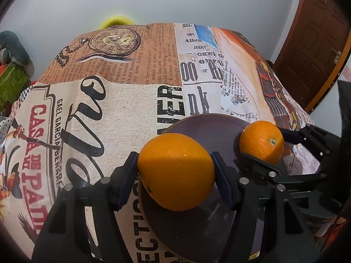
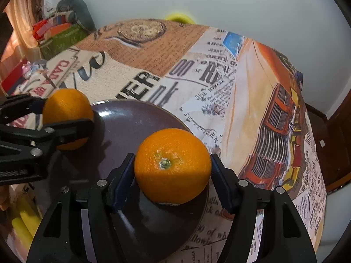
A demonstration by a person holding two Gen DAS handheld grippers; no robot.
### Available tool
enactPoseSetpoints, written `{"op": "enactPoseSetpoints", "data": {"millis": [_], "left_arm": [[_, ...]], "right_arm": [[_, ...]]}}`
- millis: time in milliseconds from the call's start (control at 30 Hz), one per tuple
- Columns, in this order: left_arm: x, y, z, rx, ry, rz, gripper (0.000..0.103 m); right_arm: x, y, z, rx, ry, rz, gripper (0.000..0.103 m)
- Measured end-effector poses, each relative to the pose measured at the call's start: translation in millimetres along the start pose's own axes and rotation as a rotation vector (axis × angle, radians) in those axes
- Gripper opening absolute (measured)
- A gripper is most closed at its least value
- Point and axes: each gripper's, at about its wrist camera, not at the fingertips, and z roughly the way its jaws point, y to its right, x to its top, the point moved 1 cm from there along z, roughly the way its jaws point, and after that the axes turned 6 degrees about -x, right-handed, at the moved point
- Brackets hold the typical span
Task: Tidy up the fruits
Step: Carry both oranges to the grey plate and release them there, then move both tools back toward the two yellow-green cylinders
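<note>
Right wrist: both oranges [image 2: 172, 166] held over plate [image 2: 122, 120].

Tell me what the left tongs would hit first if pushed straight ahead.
Probably nothing soon: the left tongs, shut on an orange, point over the plate onto bare tablecloth; depth is unclear.

**Words on the tablecloth**

All the words stood on the printed tablecloth [image 1: 122, 100]. On its left side, big red letters said "CASA DE" and small black ones said "GAEL GARCIA". Near the middle were the thick black letters "WER". Farther back, a newspaper patch showed "JERRY", "Allen" and a big "00". Other print was too small to read.
</note>
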Motion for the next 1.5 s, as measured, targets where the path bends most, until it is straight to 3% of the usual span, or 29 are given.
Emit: {"op": "enactPoseSetpoints", "data": {"millis": [100, 433, 767, 867, 1233, 1500], "left_arm": [[0, 1, -2, -0.015, -0.005, -0.002, 0.066], [-2, 5, -48, -0.007, 0.061, -0.010, 0.070], [-35, 16, -107, 0.022, 0.102, -0.002, 0.074], [-48, 21, -116, 0.016, 0.101, -0.013, 0.082], [-117, 41, -109, 0.024, -0.024, -0.048, 0.088], [-141, 60, -96, 0.075, -0.054, -0.046, 0.092]], "right_arm": [[2, 1, -10, 0.001, 0.041, 0.010, 0.083], [-7, 5, -42, -0.020, 0.080, 0.006, 0.083], [-25, -3, -96, -0.040, 0.143, 0.002, 0.083], [-33, -8, -112, -0.046, 0.160, -0.006, 0.083], [-71, -15, -142, -0.042, 0.153, 0.012, 0.083], [-90, -14, -147, -0.053, 0.128, 0.019, 0.083]]}}
